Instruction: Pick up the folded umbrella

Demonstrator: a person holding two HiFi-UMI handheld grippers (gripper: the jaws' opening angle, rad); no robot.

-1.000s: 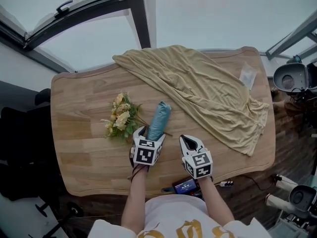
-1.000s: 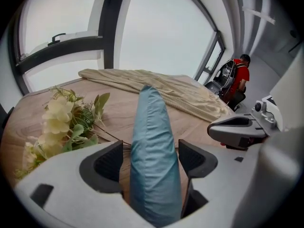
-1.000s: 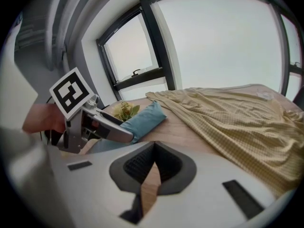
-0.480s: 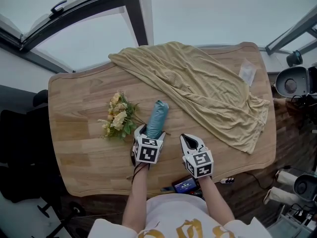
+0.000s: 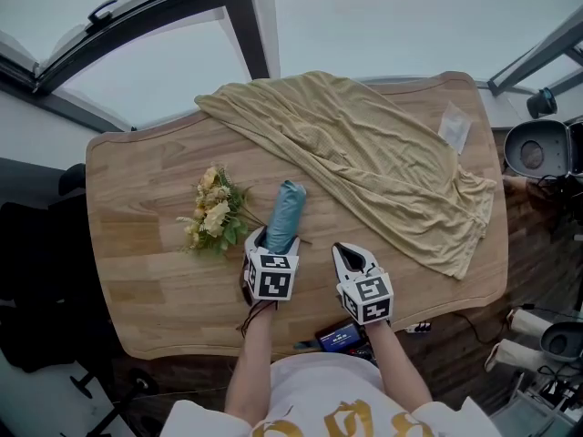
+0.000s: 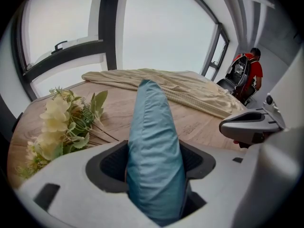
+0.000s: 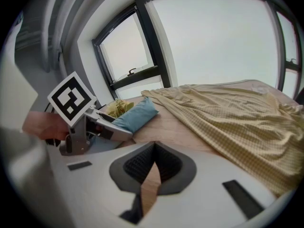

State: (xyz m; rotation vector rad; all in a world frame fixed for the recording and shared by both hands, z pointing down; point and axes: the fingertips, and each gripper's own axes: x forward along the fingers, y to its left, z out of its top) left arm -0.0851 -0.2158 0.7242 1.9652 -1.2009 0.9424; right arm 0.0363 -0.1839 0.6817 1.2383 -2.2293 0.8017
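The folded umbrella, in a teal-blue sleeve, lies near the middle of the wooden table, pointing away from me. My left gripper straddles its near end. In the left gripper view the umbrella fills the gap between the two dark pads, and the jaws are closing around it without a clear squeeze. My right gripper rests a little to the right, apart from the umbrella. Its jaws are shut with nothing between them.
A bunch of pale yellow flowers lies just left of the umbrella. A beige cloth drapes across the table's far and right parts. A clear packet sits at the far right corner. A person in red stands beyond.
Both grippers stay where they were, the left one still over the umbrella's near end. The head view has shifted only slightly.
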